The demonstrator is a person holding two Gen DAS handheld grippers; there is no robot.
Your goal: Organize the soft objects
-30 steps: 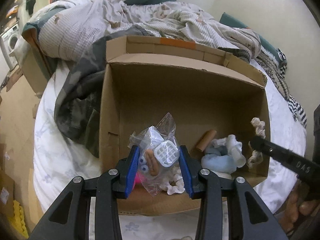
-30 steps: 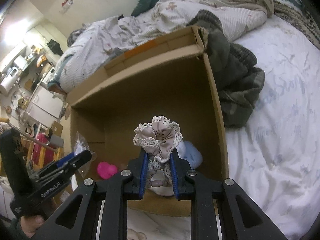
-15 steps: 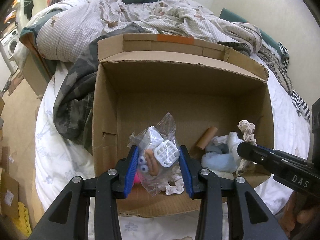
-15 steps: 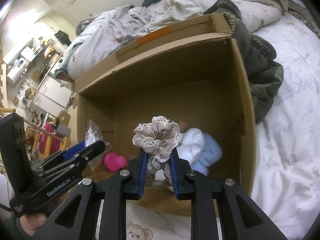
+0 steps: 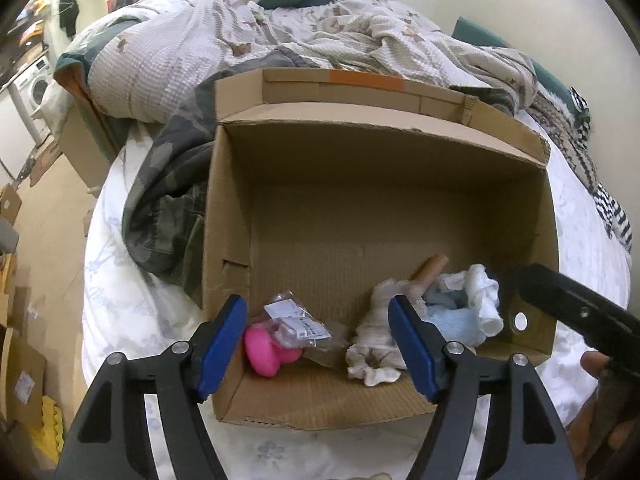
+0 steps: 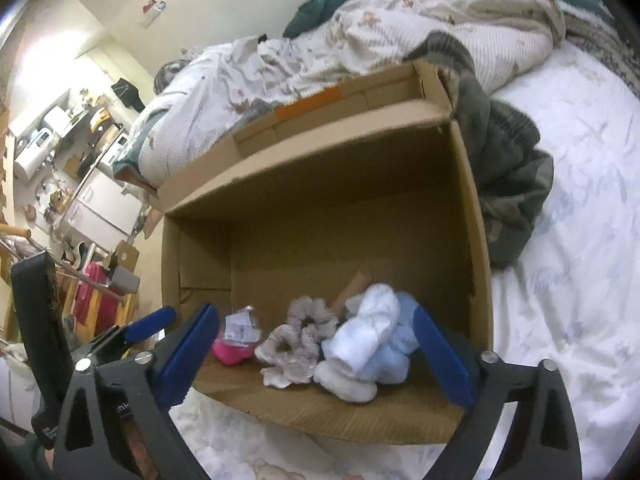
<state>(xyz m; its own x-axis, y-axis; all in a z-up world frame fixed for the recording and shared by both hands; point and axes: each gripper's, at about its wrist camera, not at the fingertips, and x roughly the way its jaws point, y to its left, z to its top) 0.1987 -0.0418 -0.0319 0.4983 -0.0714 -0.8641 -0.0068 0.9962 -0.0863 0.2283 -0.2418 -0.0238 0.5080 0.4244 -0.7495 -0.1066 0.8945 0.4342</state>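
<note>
Scrunchies (image 6: 298,340), a plastic bag (image 5: 298,326), a pink toy (image 5: 264,354) and white and blue socks (image 6: 372,348) lie along the near wall inside the cardboard box (image 5: 400,184) on the bed (image 6: 580,240). Left claw (image 5: 320,350) and right claw (image 6: 316,354) are both spread wide, empty. Risk: a low claw could snag the box rim and tip it.

**Cardboard, cloth and plastic**

The box (image 5: 320,208) is matt brown cardboard with a ribbed, corrugated floor. Inside lie fluffy white and pale blue socks (image 6: 372,344), lace-edged cloth scrunchies (image 6: 296,340), a crinkled clear plastic bag (image 5: 298,324) and a smooth pink toy (image 5: 266,354). The bedsheet (image 6: 568,240) is soft printed cotton.
</note>
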